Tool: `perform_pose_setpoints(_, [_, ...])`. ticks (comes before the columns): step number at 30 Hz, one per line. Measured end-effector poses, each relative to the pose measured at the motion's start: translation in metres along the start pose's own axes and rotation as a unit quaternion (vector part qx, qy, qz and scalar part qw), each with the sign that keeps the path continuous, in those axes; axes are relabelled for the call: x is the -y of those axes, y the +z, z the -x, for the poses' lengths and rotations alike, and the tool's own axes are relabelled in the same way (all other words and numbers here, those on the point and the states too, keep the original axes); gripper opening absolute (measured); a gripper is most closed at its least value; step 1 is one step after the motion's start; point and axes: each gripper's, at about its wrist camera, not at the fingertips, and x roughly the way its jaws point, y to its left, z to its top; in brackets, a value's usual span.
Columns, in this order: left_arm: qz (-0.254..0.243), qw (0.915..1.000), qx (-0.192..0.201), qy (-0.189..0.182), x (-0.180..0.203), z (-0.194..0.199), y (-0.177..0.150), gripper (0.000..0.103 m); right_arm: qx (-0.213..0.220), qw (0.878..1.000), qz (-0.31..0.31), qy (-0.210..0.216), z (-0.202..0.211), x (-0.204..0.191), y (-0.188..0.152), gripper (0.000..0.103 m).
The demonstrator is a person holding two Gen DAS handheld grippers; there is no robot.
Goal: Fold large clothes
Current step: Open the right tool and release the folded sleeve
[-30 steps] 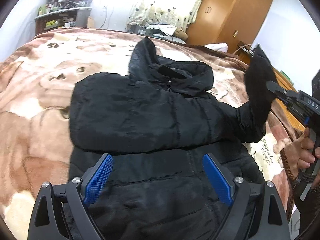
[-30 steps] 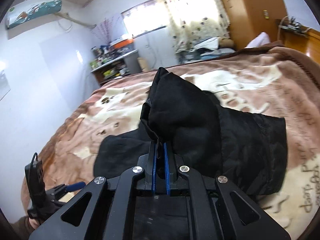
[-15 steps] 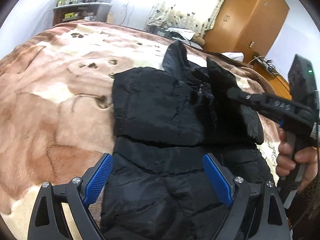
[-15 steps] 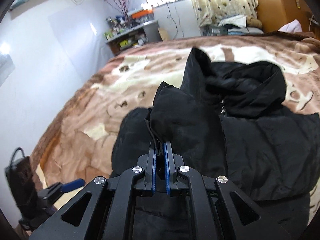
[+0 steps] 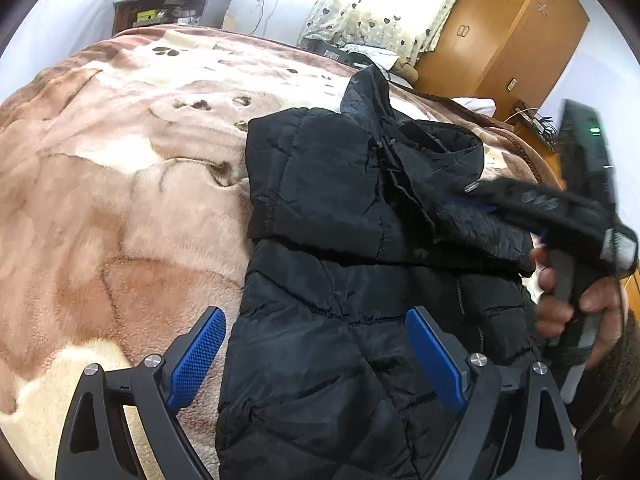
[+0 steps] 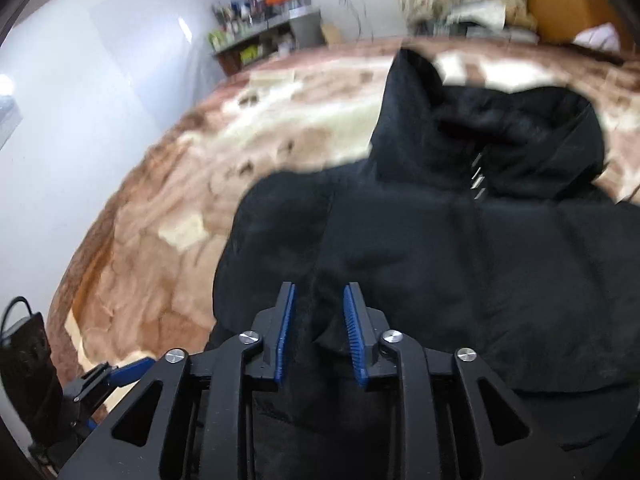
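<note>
A black hooded puffer jacket [image 5: 340,184] lies front-up on the bed blanket [image 5: 120,200], hood [image 5: 420,144] towards the far side. One sleeve [image 5: 312,176] is folded across the chest. The other sleeve [image 6: 316,264] lies over it, its cuff between the pads of my right gripper [image 6: 320,288]. Those jaws are opening and the pads stand clear of the fabric. My left gripper [image 5: 314,316] hangs wide open above the jacket's lower left part with nothing between its fingers. A hand [image 5: 568,304] holds the right tool at the right of the left wrist view.
The brown and cream plush blanket covers the whole bed, with bare blanket to the left of the jacket. A wooden wardrobe [image 5: 500,32], a curtain [image 5: 380,4] and a cluttered shelf [image 5: 172,0] stand beyond the bed's far edge.
My right gripper brought the raised sleeve down from the right onto the jacket's chest, then its jaws parted. My left gripper shifted left and lower, staying open.
</note>
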Motion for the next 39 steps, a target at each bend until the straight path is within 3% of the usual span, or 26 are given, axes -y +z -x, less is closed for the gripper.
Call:
perform_pose_setpoints(2, [-0.004,1.0,0.001,0.001,0.001,0.003,-0.001,0.092,0.02,1.0,-0.007,-0.002,0.021,0.013,0.004,0.039])
perform_pose_setpoints(6, [-0.006,1.0,0.003,0.002,0.004,0.006,-0.001,0.092,0.046,0.997,-0.029,-0.059,0.053,0.054,0.005,0.04])
perform_pose_setpoints(8, [-0.003,1.0,0.007,0.002,0.005,0.005,0.0,0.092,0.038,0.993,-0.04,-0.109,0.052,0.075,0.0,0.041])
perform_pose_setpoints(12, [0.002,1.0,0.001,-0.003,0.008,0.002,-0.002,0.092,-0.01,0.988,-0.032,-0.154,0.019,0.092,-0.013,0.042])
perform_pose_setpoints(17, [-0.01,0.9999,-0.007,0.004,0.01,-0.001,-0.005,0.092,-0.008,0.989,0.0,-0.148,-0.016,0.067,-0.022,0.054])
perform_pose_setpoints(23, [-0.003,0.9999,-0.002,0.011,0.004,0.005,-0.006,0.092,-0.027,0.993,0.043,-0.108,-0.047,0.028,-0.016,0.054])
perform_pose_setpoints(27, [-0.001,0.9998,-0.011,0.015,0.0,0.005,-0.008,0.092,-0.034,0.99,0.053,-0.124,-0.051,0.022,-0.02,0.054])
perform_pose_setpoints(31, [0.001,0.9996,-0.022,0.018,-0.005,0.009,-0.013,0.092,-0.019,0.996,0.011,-0.086,-0.013,0.035,-0.019,0.055])
perform_pose_setpoints(34, [0.015,0.9994,-0.028,0.013,-0.012,0.017,-0.019,0.092,0.014,0.997,-0.013,-0.069,0.035,0.048,-0.029,0.062])
perform_pose_setpoints(39, [-0.01,0.9982,-0.039,0.044,-0.013,0.038,-0.034,0.092,0.04,0.993,-0.038,-0.104,0.121,0.079,-0.071,0.065])
